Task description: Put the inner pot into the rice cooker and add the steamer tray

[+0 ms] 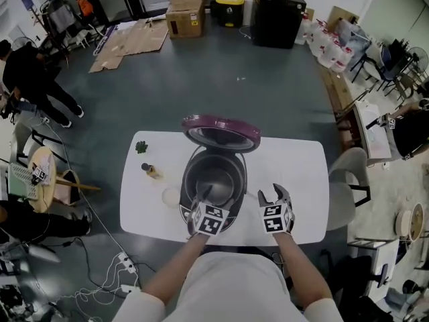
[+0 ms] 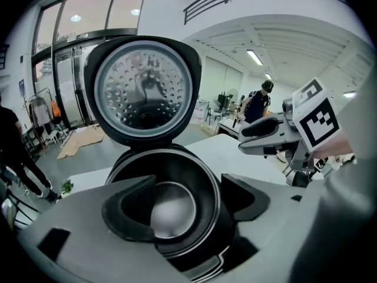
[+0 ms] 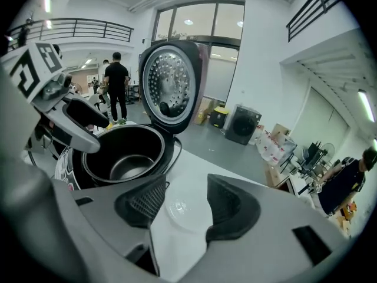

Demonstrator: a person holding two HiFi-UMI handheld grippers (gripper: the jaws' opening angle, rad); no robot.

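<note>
Inner pot (image 2: 171, 208): dark, smooth, bare inside; sits down in rice cooker (image 1: 241, 188) mid white table (image 1: 295, 173), purple-rimmed lid (image 1: 221, 131) tipped up behind. Left gripper (image 2: 188, 202) over near rim, jaws apart, gripping nothing. Right gripper (image 3: 187, 204) beside cooker, likewise agape and empty, above clear round dish (image 3: 178, 210). Small bottle (image 1: 151, 171) and green sprig (image 1: 141, 147) off left.

Cooker (image 1: 231, 206) mid-table (image 1: 301, 173), pot (image 1: 213, 178) inside it, lid (image 1: 221, 131) raised behind, bottle (image 1: 151, 171) and plant (image 1: 141, 147) to its left, left gripper (image 1: 204, 196) above its front rim, right gripper (image 1: 273, 194) just right of it
</note>
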